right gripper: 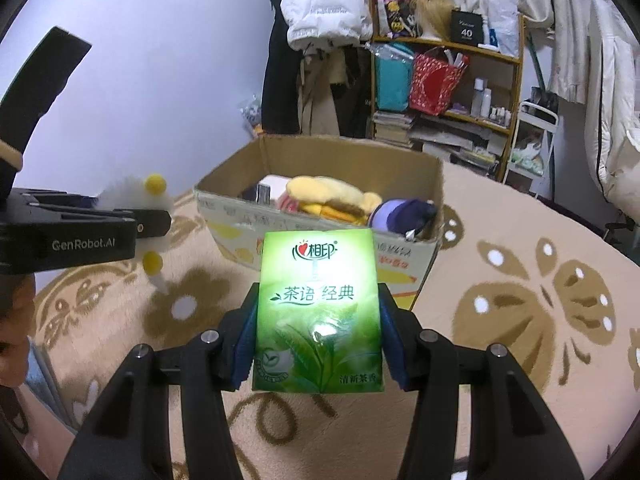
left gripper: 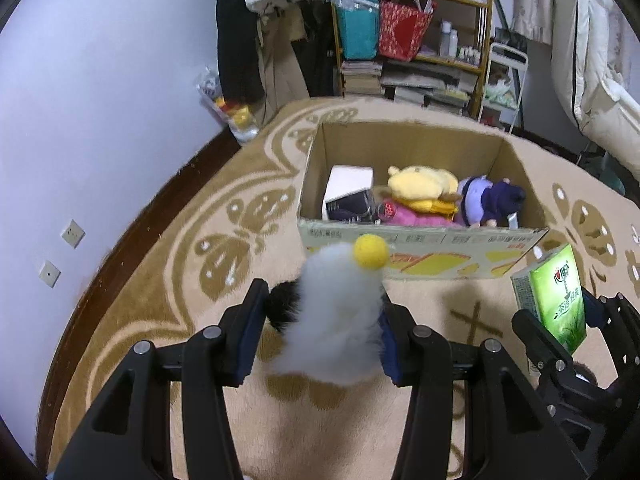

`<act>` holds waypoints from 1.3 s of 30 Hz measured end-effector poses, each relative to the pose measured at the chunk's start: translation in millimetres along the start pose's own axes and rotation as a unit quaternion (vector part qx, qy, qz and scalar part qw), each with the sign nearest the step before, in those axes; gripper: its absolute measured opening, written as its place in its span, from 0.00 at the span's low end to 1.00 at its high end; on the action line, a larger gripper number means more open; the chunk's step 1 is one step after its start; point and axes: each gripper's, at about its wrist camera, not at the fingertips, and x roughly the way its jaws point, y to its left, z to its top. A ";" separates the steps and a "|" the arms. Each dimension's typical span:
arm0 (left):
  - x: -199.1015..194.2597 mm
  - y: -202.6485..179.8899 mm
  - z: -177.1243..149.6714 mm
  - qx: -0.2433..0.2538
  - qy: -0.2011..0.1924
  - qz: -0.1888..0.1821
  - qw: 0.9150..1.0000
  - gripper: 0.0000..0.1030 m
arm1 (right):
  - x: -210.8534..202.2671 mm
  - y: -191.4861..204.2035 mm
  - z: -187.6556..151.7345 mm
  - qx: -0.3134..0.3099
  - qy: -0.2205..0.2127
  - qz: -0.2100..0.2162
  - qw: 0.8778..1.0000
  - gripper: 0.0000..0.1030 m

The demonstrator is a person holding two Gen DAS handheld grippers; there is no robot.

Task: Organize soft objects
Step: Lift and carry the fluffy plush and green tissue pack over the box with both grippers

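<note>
My left gripper [left gripper: 322, 306] is shut on a fluffy white toy [left gripper: 336, 328] with a yellow pompom [left gripper: 371, 252] and a black tuft, held above the carpet just in front of the cardboard box [left gripper: 420, 258]. The toy also shows in the right wrist view [right gripper: 132, 196]. My right gripper [right gripper: 318, 312] is shut on a green tissue pack [right gripper: 318, 312], held upright in front of the box [right gripper: 404, 264]; the pack also shows in the left wrist view [left gripper: 556, 296]. The box holds a yellow plush [left gripper: 424, 186], a purple plush [left gripper: 490, 200], a pink item and a white box.
A beige carpet with brown butterfly pattern [right gripper: 540, 312] covers the floor. A wooden shelf [left gripper: 416, 40] with bags, books and bottles stands behind the box. Coats hang at the back left. A white wall [left gripper: 80, 100] is on the left.
</note>
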 end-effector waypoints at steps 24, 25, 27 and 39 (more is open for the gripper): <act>-25.3 -13.9 35.0 0.011 -0.149 0.025 0.988 0.47 | -13.7 -8.3 30.2 0.024 -0.084 0.006 0.996 0.55; -24.3 -14.9 36.3 0.011 -0.151 0.025 0.988 0.47 | -13.1 -8.9 31.0 0.024 -0.085 0.006 0.996 0.55; -23.0 -16.6 38.8 0.013 -0.157 0.024 0.987 0.47 | -12.5 -9.6 32.0 0.025 -0.088 0.006 0.996 0.55; -9.2 -24.7 56.3 0.021 -0.181 0.029 0.983 0.47 | 0.2 -16.1 45.3 0.031 -0.101 0.003 0.994 0.55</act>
